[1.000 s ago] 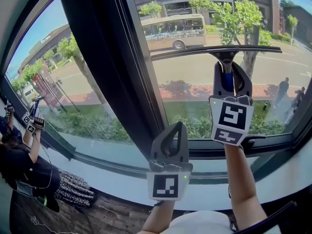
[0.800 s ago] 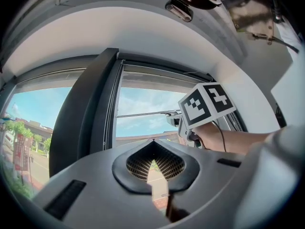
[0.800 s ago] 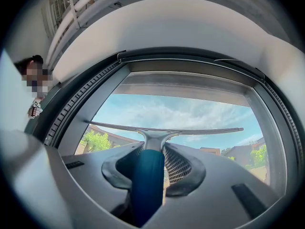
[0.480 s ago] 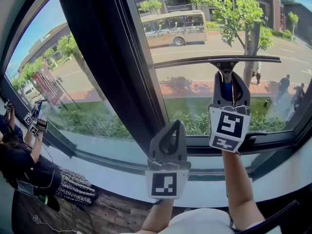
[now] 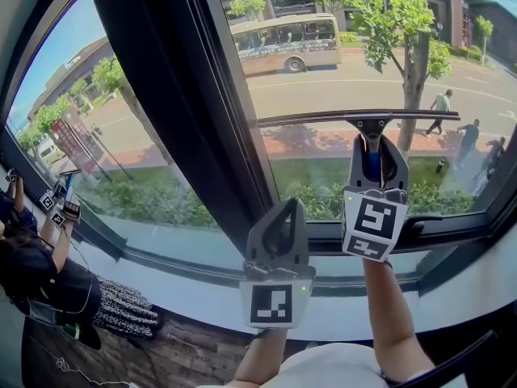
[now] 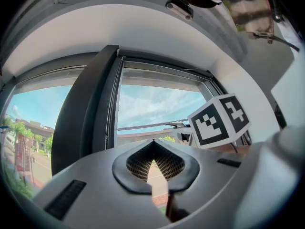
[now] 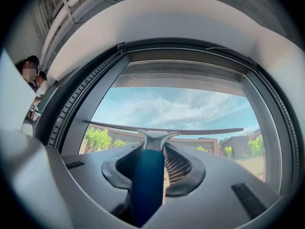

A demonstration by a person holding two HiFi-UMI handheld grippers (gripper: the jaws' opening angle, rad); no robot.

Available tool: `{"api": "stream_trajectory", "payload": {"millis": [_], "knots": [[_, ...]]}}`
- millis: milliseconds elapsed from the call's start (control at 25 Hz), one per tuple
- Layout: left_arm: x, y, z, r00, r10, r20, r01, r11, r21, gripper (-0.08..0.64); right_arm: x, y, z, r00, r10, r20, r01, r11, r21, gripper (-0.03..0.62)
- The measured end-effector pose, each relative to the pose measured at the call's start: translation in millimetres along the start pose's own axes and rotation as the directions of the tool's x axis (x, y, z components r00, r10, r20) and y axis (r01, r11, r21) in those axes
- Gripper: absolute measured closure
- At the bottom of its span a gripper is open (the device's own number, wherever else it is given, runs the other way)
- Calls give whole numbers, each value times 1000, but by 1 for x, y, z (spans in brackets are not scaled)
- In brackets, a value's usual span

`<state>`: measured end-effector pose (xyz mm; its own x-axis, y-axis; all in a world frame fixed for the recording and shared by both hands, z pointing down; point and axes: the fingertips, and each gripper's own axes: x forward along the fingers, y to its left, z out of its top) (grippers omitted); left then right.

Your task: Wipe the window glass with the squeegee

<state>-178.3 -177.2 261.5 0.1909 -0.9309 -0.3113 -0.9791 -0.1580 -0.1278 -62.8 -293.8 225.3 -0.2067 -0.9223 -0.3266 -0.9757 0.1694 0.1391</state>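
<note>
window glass at 12 o'clock: right gripper jaws clamp the squeegee, left gripper jaws meet empty; let's press its blade flat.

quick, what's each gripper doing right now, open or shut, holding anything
Left hand-held gripper: shut, holding nothing.
Right hand-held gripper: shut on the squeegee, around its blue handle.

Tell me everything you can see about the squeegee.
The squeegee has a long, thin dark blade on a grey, metallic-looking T-shaped head, and a blue handle. The blade lies nearly level across the window glass, seemingly against it, with the handle pointing down. The right tongs are shut on the blue handle. Nothing else appears to touch it.
</note>
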Motion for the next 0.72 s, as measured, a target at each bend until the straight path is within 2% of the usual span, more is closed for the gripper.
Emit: {"api": "stream_trajectory", "payload": {"millis": [720], "knots": [[2, 1, -10, 999, 13, -33, -13, 1000, 0, 558, -17, 5, -48, 995, 14, -100, -13, 1000, 12, 465]]}}
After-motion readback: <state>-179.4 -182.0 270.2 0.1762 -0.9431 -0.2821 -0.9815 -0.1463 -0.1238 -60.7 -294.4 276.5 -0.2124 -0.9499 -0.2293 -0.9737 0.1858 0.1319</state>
